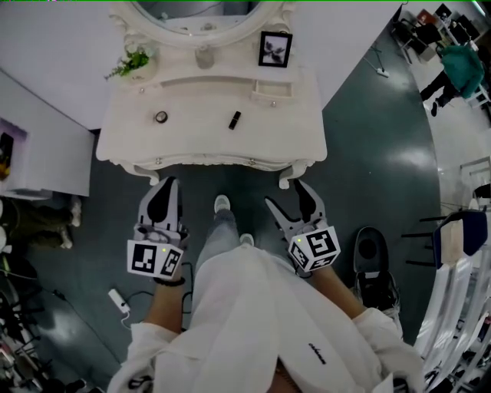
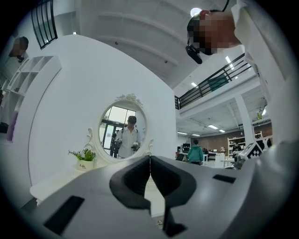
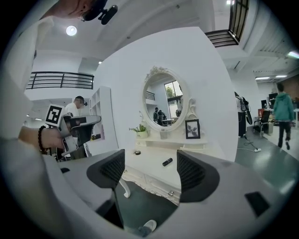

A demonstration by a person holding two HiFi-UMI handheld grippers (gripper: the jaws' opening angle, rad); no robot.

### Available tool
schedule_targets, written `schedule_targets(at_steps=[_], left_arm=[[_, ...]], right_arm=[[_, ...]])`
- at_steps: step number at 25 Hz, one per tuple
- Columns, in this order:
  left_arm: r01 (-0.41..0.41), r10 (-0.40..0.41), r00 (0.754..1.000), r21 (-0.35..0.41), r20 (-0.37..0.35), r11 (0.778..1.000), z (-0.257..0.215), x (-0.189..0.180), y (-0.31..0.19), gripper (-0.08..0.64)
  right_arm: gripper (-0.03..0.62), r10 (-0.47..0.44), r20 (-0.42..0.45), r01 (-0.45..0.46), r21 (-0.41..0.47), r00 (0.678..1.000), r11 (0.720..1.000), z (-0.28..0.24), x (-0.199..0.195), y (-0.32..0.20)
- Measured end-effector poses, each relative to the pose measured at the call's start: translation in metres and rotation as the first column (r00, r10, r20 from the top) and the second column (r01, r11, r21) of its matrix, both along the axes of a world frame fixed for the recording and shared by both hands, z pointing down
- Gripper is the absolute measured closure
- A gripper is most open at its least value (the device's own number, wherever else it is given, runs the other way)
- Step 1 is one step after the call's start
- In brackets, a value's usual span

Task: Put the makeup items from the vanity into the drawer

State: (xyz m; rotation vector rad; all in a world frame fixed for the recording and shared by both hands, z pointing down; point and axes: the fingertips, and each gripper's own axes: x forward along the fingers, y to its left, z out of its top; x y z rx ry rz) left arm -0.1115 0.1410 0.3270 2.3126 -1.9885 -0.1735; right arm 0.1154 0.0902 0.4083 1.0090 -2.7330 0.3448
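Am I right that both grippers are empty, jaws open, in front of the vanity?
Not quite: the left gripper has its jaws together, as the left gripper view shows. The right gripper is open; both are empty before the vanity.

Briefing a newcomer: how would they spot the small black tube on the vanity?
Start at the white carved vanity with oval mirror. On its top, right of centre, nearer the black-framed picture, lies the short black tube. Its only loose neighbour, a round dark item, sits further left.
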Motion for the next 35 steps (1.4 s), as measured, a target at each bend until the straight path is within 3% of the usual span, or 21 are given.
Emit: schedule_targets(at_steps=[8, 21, 26, 35], left_arm=[[-0.027, 0.027, 0.999, 0.002, -0.023, 1.0, 0.012, -0.025, -0.069, 0.531], [-0.166, 0.169, 0.985, -0.101, 0.018, 0.981, 0.061, -0.064, -0.234, 0.532], [-0.236, 0.241, 0.97, -0.18, 0.007, 0.955, 0.105, -0.059, -0.275, 0.532], [-0.364, 0.361, 0.93, -0.301, -0.069, 0.881, 0.167, -0.038, -0.315, 0.532]], right_arm=[[0.232, -0.019, -0.042, 0.018, -0.02, 0.999, 1.0, 0.015, -0.042, -0.052], [0.232, -0.05, -0.11, 0.036, -0.123, 0.993, 0.992, 0.061, -0.139, -0.17], [0.232, -0.024, -0.152, -0.004, -0.179, 0.988, 0.984, 0.09, -0.16, -0.2], [0.232, -0.009, -0.254, -0.057, -0.252, 0.967, 0.966, 0.144, -0.189, -0.236]])
